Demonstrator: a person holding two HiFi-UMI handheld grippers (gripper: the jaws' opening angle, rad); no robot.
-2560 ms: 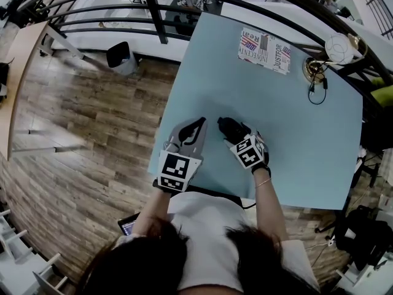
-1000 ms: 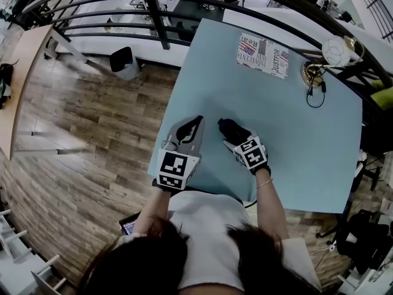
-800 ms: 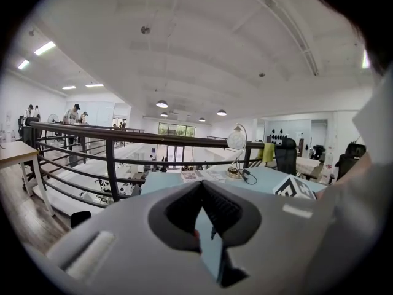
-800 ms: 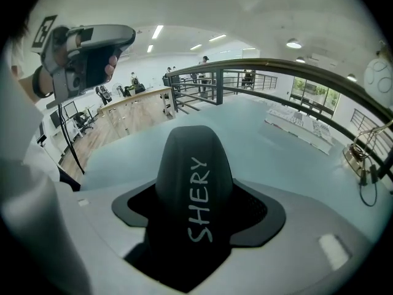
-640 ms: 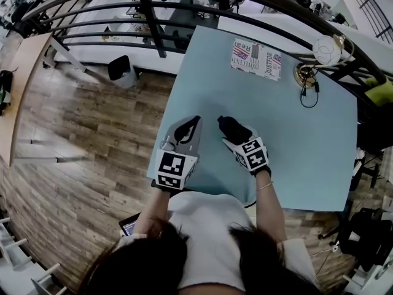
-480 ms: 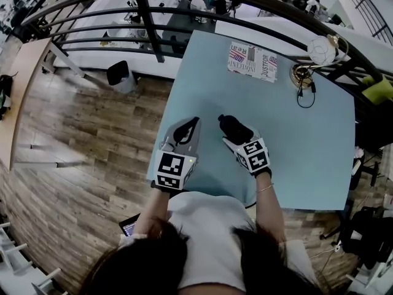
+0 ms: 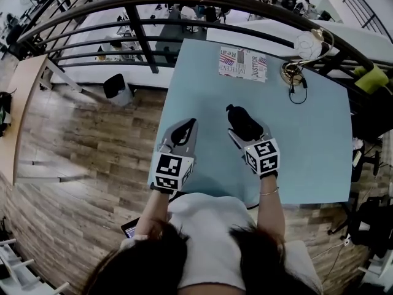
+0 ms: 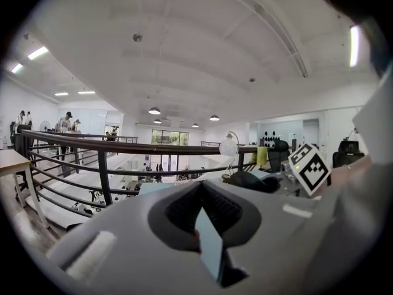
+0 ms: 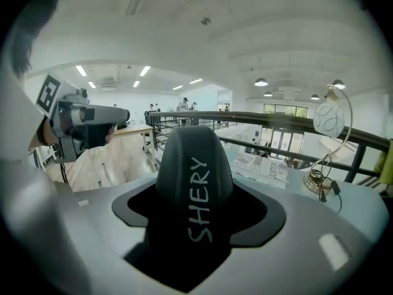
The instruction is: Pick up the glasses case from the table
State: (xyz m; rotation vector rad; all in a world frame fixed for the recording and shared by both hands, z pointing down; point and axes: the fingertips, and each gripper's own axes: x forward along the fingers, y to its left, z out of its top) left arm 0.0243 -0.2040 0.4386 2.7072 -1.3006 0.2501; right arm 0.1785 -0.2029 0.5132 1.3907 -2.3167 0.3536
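The pick-up step is in hand: the right gripper (image 7: 244,125) has its fingers closed on the black glasses case (image 9: 195,183), which stands up between them with its white lettering towards the camera. Whether the case is clear of the pale blue tabletop (image 7: 307,140) is hard to judge from above; it looks at most just off it. The next move would be a straight lift with a steady grip, since the case's rounded shell could slip.

The left gripper (image 7: 183,133) sits beside it near the tabletop's front edge, its fingers drawn together on nothing.

A folded newspaper (image 7: 243,64) and a lamp (image 7: 307,45) lie at the far side. Beyond them are a dark railing (image 7: 184,8) and a wooden floor (image 7: 80,140).
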